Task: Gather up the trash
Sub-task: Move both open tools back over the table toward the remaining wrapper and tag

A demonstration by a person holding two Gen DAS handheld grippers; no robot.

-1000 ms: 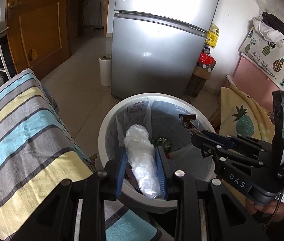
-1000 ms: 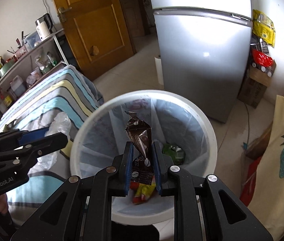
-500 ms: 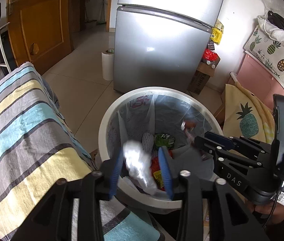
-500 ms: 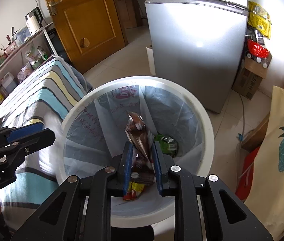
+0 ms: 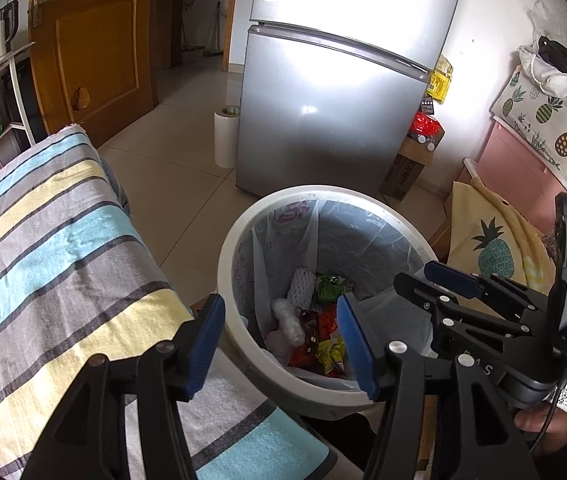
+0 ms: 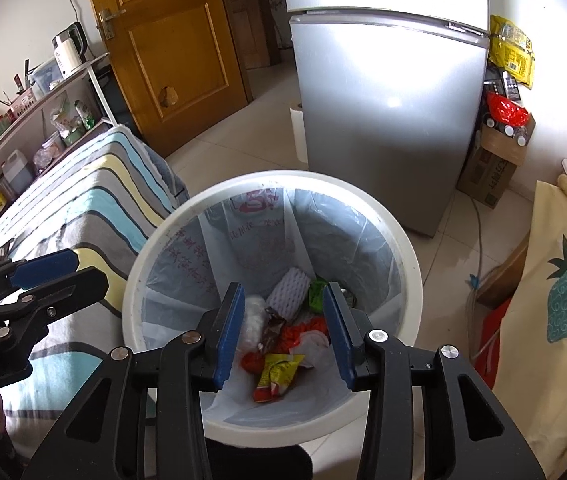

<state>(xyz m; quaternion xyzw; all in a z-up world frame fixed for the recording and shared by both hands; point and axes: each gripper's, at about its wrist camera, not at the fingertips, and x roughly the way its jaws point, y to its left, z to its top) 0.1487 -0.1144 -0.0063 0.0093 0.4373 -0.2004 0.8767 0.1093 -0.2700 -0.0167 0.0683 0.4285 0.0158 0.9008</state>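
Both sets of tongs hang over the white waste bin (image 6: 271, 184), which stands on the tiled floor between the striped bed (image 5: 55, 248) and the silver fridge (image 6: 387, 112). The left tongs (image 5: 283, 340) and the right tongs (image 6: 283, 328) are both opening, each about half spread, with nothing pinched between the blue pads; only the bin's contents show through the gaps.

The trash lies at the bottom of the bin's clear liner (image 6: 347, 240): a crumpled clear plastic bag (image 6: 253, 320), a dark brown snack wrapper (image 6: 273, 326), a white foam net sleeve (image 6: 289, 288), a green packet (image 6: 315, 294) and a yellow-and-red wrapper (image 6: 277, 372).

Risks from here, as I judge them:
- The two tools sit close together above the bin. The right tongs' upper finger (image 5: 453, 278) reaches over the rim near the left tongs, so a careless pull-back could knock one against the other.
- The liner drapes loosely inside the rim. A fingertip dipping low on withdrawal could snag it and drag it, or tip the light bin toward the bed.
- Thin film can cling to rubber pads. I see none stuck, but the pads' inner faces are only partly visible.
- Any litter left elsewhere is out of view, so whether more needs collecting cannot be told.
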